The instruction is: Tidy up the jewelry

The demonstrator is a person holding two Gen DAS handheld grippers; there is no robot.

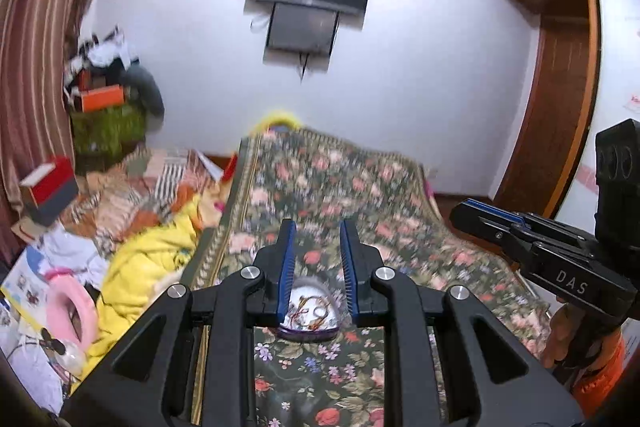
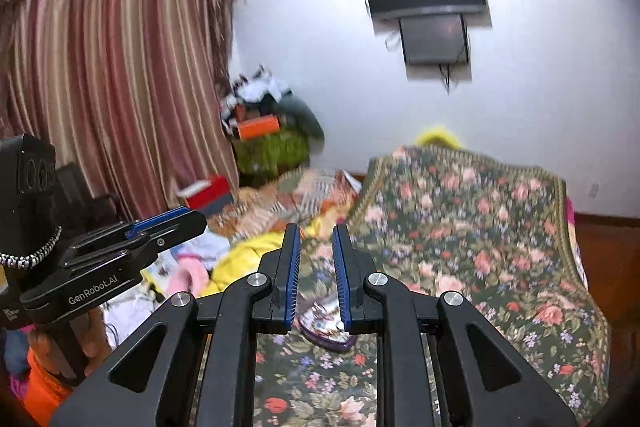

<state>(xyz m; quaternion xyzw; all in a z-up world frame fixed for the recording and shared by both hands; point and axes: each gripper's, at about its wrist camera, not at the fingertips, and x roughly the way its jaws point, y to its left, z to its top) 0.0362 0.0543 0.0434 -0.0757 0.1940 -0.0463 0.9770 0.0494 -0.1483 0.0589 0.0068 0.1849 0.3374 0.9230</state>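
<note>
above the floral bedspread [image 1: 320, 187], you hold both tools raised and level. your left hand-held gripper [image 1: 318, 239] stands slightly parted, empty; your right hand-held gripper [image 2: 316, 243] is nearly closed, gripping nothing. the purple-rimmed dish [image 1: 308, 333] of tangled jewelry [image 1: 310, 311] sits on the bed just below, likely gathered there for sorting.

We see the floral bedspread [image 1: 328, 187] smeared by motion, its flowers running together in both wrist views. The purple-rimmed dish [image 1: 308, 311] of tangled jewelry sits half hidden behind the left gripper [image 1: 318, 227]; single pieces are too small for us to tell apart. The right gripper [image 1: 480, 213] is cut off by the left view's edge. The heap [image 1: 108, 83] in the corner is a blur.
</note>
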